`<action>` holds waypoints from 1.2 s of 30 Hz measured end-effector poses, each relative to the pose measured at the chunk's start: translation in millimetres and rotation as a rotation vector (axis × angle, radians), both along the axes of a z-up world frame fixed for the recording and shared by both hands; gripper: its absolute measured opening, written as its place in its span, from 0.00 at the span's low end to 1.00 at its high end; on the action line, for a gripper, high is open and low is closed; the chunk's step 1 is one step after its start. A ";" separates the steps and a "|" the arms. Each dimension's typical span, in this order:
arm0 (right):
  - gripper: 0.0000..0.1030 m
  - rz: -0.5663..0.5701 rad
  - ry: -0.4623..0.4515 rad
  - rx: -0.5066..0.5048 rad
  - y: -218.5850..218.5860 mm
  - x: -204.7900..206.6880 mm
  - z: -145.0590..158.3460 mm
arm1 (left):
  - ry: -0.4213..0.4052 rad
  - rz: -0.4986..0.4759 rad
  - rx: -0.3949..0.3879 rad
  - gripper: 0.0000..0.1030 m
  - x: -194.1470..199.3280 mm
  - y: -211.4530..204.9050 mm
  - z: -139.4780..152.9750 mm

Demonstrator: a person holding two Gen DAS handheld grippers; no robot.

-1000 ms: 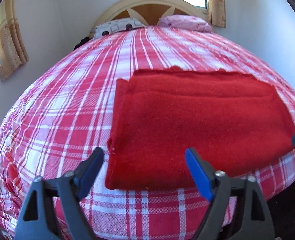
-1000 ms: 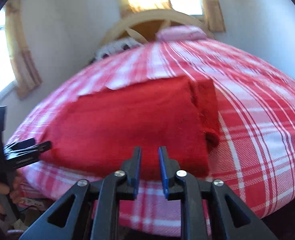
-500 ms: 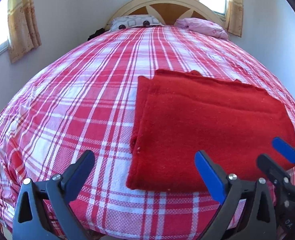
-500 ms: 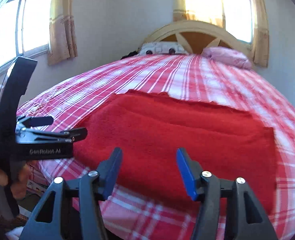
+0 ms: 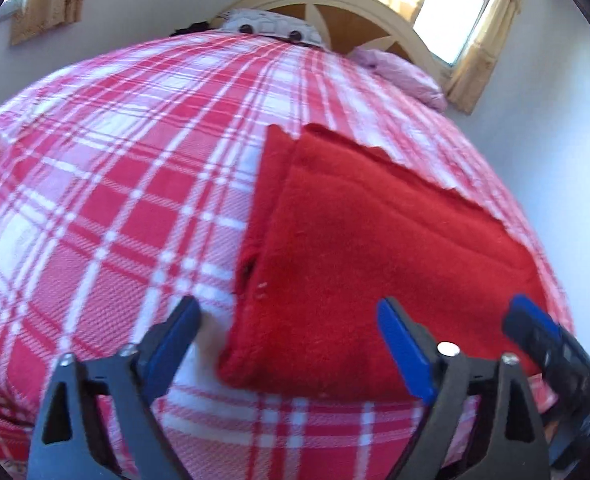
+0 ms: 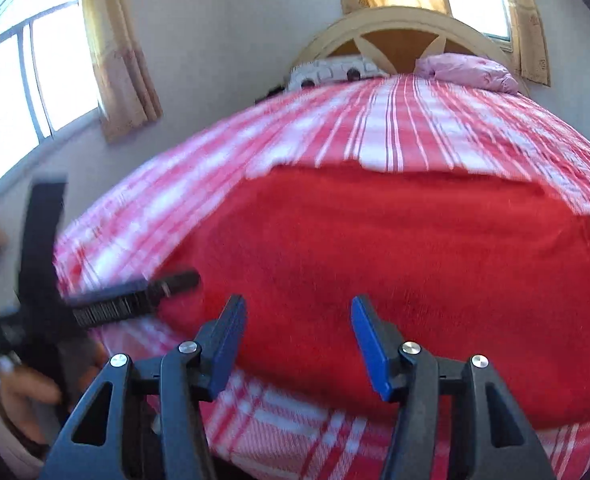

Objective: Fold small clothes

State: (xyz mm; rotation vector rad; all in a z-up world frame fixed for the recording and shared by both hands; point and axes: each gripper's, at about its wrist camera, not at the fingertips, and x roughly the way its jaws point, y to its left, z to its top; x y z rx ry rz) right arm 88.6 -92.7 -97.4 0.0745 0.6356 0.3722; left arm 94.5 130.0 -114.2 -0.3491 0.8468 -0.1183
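Observation:
A red folded cloth lies flat on the red-and-white plaid bed cover, close to the bed's near edge. My left gripper hovers over the cloth's near left corner. Its jaws are wide and closing, and that corner lies between them, untouched by the pads. In the right wrist view the same cloth fills the middle. My right gripper hangs over its near edge, jaws opening, pads pressing on nothing. Each gripper shows in the other's view: the right gripper and the left gripper, held by a hand.
A patterned pillow and a pink pillow lie against the arched headboard at the far end. Curtained windows and white walls surround the bed. The cover drops away just below both grippers.
The right gripper's jaws went from nearly shut to well apart as it swung left along the cloth's near edge. The left gripper rolled, sank toward the cloth's left corner, and its jaws narrowed a little.

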 end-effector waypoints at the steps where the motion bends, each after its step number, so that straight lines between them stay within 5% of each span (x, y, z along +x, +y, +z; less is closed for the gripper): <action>1: 0.58 -0.004 -0.005 0.010 -0.5 6.7 6.5 | 0.000 -0.007 -0.020 0.81 2.3 -0.6 0.3; 3: 0.58 -0.004 -0.005 0.025 2.1 19.6 13.3 | -0.005 0.000 -0.058 0.67 4.7 0.9 0.6; 5: 0.58 0.011 0.017 0.030 6.7 34.2 15.1 | 0.000 -0.001 -0.116 0.35 6.6 3.5 -1.1; 8: 0.58 0.046 0.074 0.037 16.0 57.9 15.8 | -0.018 0.034 -0.141 0.15 3.4 9.3 -2.6; 15: 0.58 0.139 0.246 0.142 52.3 119.6 23.2 | -0.143 0.027 -0.068 0.14 -11.7 -8.5 13.0; 21: 0.58 0.215 0.375 0.007 110.2 159.8 6.1 | -0.190 0.029 -0.078 0.14 -20.5 -11.3 12.0; 26: 0.63 0.261 0.388 -0.166 149.0 175.5 -11.8 | -0.226 0.016 -0.084 0.14 -27.9 -11.4 12.9; 28: 0.72 0.288 0.386 -0.197 156.0 176.8 -11.3 | -0.237 0.009 -0.066 0.14 -30.4 -13.6 12.6; 36: 0.75 0.306 0.405 -0.309 181.4 186.5 -23.1 | -0.230 0.022 -0.084 0.14 -32.6 -10.4 9.4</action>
